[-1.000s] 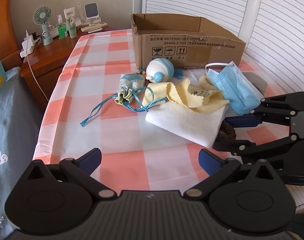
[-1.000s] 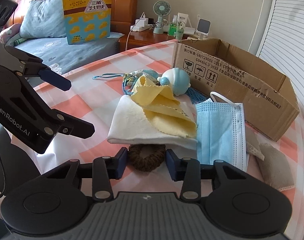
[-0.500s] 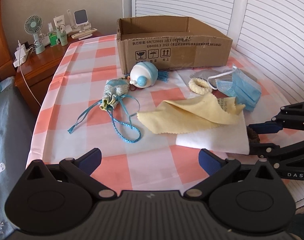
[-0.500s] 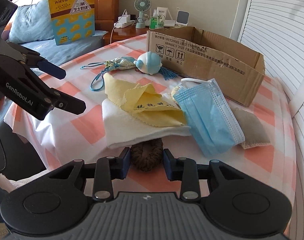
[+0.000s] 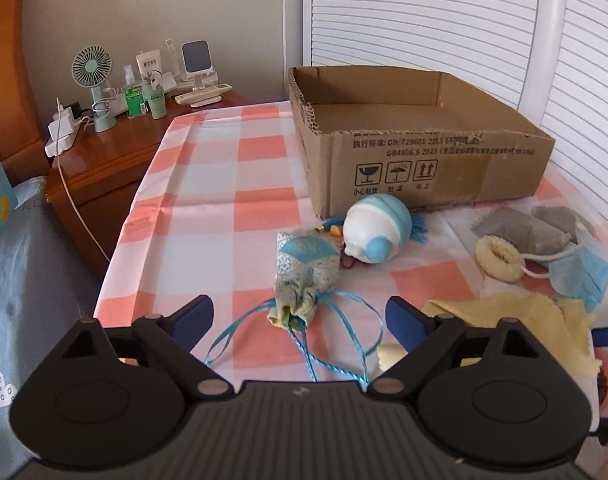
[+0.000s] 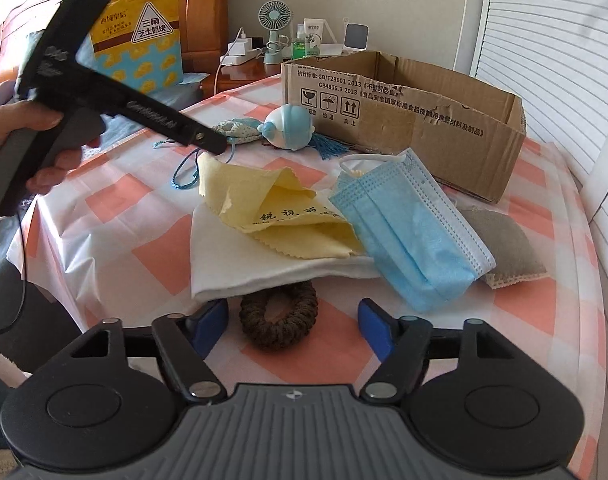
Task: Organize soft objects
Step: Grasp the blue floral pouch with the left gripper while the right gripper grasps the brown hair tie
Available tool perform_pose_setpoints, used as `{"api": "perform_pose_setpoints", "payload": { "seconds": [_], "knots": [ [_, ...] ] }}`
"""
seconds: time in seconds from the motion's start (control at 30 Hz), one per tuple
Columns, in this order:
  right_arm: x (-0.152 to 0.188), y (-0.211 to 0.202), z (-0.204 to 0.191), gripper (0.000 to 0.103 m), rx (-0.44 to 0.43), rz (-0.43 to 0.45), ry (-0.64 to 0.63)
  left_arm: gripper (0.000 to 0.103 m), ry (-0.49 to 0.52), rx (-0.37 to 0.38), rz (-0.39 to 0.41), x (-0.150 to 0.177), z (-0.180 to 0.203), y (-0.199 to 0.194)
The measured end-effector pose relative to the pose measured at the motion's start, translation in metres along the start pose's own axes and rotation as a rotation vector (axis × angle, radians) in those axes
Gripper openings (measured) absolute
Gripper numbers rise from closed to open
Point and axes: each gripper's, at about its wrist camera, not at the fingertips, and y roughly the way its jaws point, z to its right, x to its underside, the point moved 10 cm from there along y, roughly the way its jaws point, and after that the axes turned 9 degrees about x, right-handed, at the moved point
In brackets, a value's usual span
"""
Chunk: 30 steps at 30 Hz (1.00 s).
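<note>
Currently, we list the following

Item one, the brown scrunchie (image 6: pixel 278 322): it lies flat on the tabletop (image 6: pixel 116 240) directly ahead of our right gripper (image 6: pixel 292 326), between the two blue fingers (image 6: pixel 374 330), its far edge tucked under the white cloth (image 6: pixel 256 264). The ring is round, so we note no long axis to favour. The right fingers have just been opening and now stand spread on either side of the scrunchie, a gap showing at each pad; we hold nothing here.

Item two, the pouch (image 5: pixel 304 276): it lies ahead of our left gripper (image 5: pixel 300 318), mouth toward us, long axis running away toward the box (image 5: pixel 424 168), its blue cords (image 5: pixel 336 340) trailing back between the fingers. The left fingers have just been closing a little yet are still spread wide, touching nothing that we can see.

Item three, remaining soft goods: yellow cloth (image 6: pixel 280 208) on the white cloth, mask (image 6: pixel 408 228) overlapping both, grey pad (image 6: pixel 504 252) beyond it, cream scrunchie (image 5: pixel 500 258) and round toy (image 5: pixel 378 232) just before the box, which looks empty.

We judge the right hand nearer the brown scrunchie, the left nearer the pouch; a pouch grasp would, we think, go across its narrow waist
</note>
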Motion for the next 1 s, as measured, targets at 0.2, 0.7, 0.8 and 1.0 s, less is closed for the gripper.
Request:
{"api": "perform_pose_setpoints", "payload": {
  "seconds": [0.2,0.7,0.8,1.0],
  "knots": [
    [0.0,0.002,-0.001,0.08,-0.024,0.009,-0.008,0.073,0.031,0.022,-0.021,-0.006,-0.004,0.03],
    [-0.011,0.003,-0.014,0.038,-0.047,0.021,-0.059,0.034,0.034,0.053,-0.039,-0.013,0.005,0.031],
    [-0.011,0.0,-0.014,0.038,-0.05,0.016,-0.055,0.033,0.035,0.055,-0.039,-0.013,0.006,0.022],
    [-0.013,-0.016,-0.009,0.038,-0.028,0.029,-0.073,0.033,0.045,0.064,-0.037,-0.01,0.011,0.001]
  ]
}}
